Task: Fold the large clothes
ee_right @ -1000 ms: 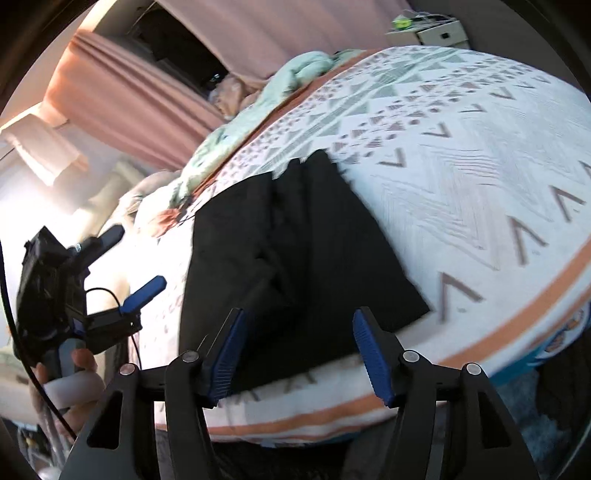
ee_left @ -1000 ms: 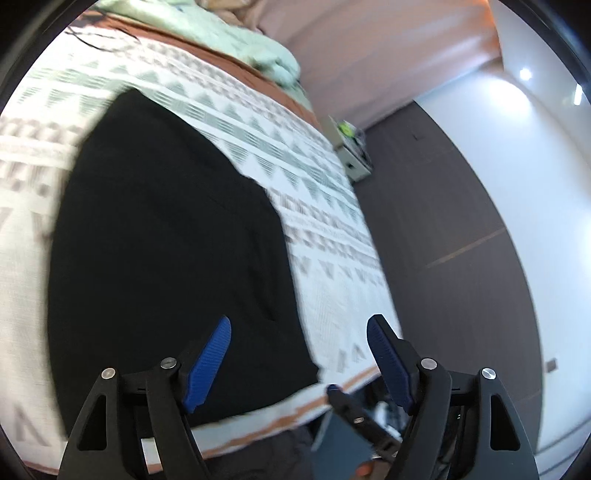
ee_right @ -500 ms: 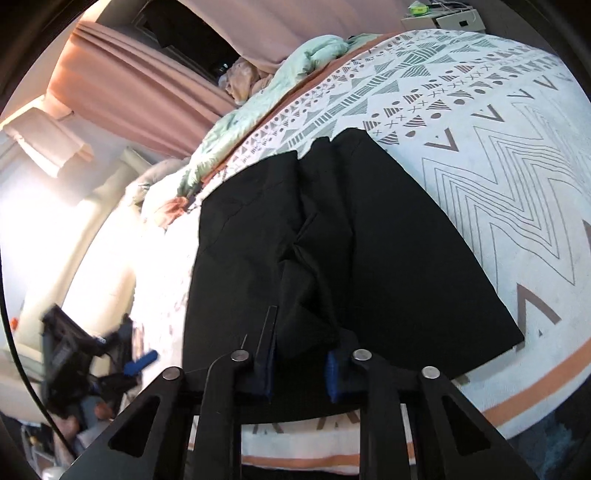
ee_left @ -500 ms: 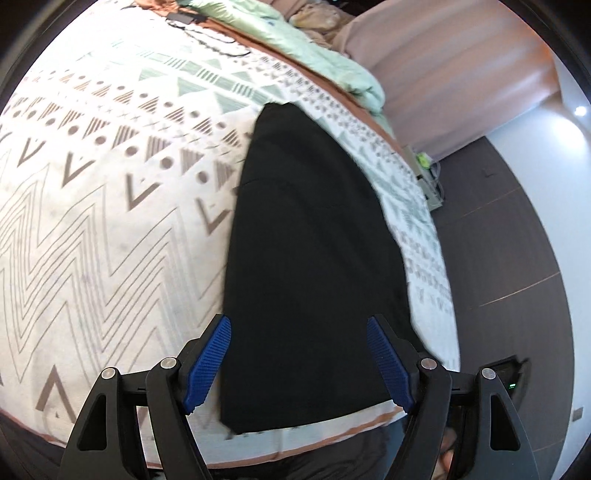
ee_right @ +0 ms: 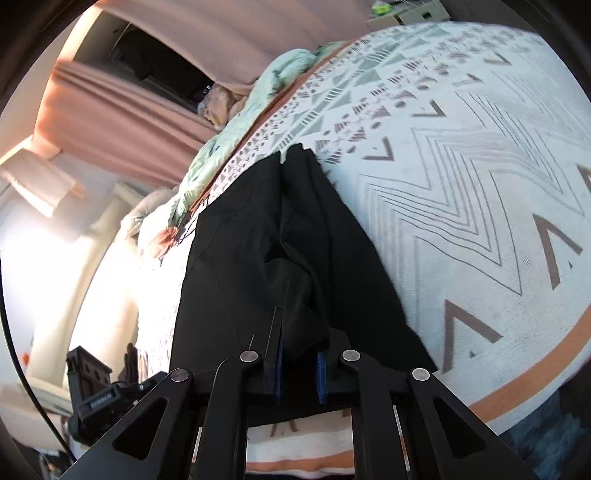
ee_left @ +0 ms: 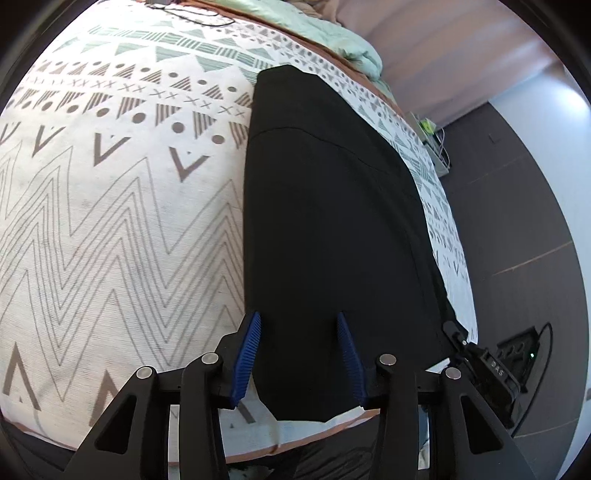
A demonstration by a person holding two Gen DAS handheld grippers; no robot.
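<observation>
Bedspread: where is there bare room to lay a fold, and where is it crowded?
Bare: the wide patterned stretch of bedspread beside the black garment, running up to the green blanket. Crowded: the near edge, where the left gripper straddles the hem and the right gripper pinches a fold.

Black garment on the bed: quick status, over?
Right gripper shut on black garment. Left gripper closing, astride near corner, not pinching. Nothing in the way on bedspread.
</observation>
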